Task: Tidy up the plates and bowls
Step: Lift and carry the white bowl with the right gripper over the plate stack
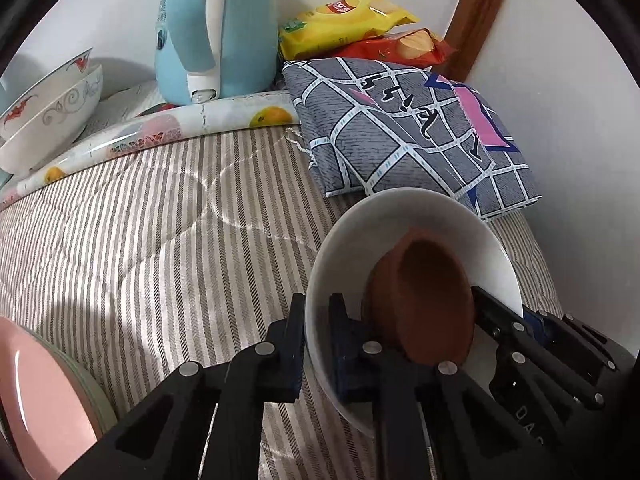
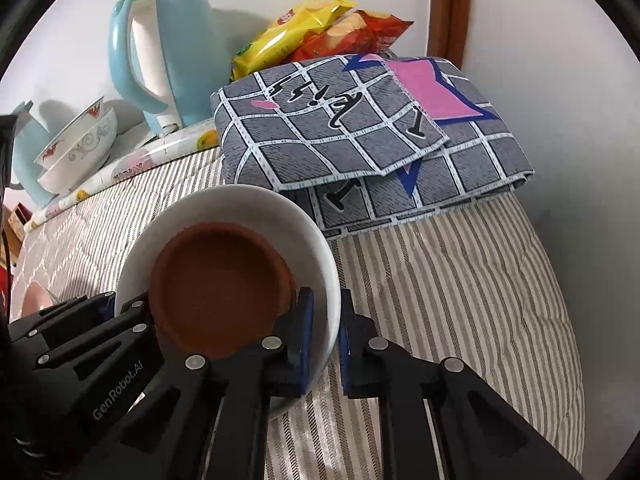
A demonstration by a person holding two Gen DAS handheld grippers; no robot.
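A white bowl (image 1: 416,224) holds a smaller brown clay bowl (image 1: 424,300) and is held up over the striped bed cover. My left gripper (image 1: 316,344) is shut on the white bowl's left rim. My right gripper (image 2: 326,340) is shut on its right rim, with one finger inside the white bowl (image 2: 240,204) beside the brown bowl (image 2: 220,292). Two patterned white bowls (image 1: 52,116) are stacked at the far left; they also show in the right wrist view (image 2: 80,148). A pink plate (image 1: 36,400) on a pale green plate lies at the lower left.
A light blue kettle (image 1: 216,28) stands at the back on a fruit-print mat (image 1: 168,124). A folded grey checked cloth (image 1: 404,128) lies behind the white bowl. Yellow and red snack packs (image 1: 352,24) lean by the wall. The bed edge and wall are close on the right.
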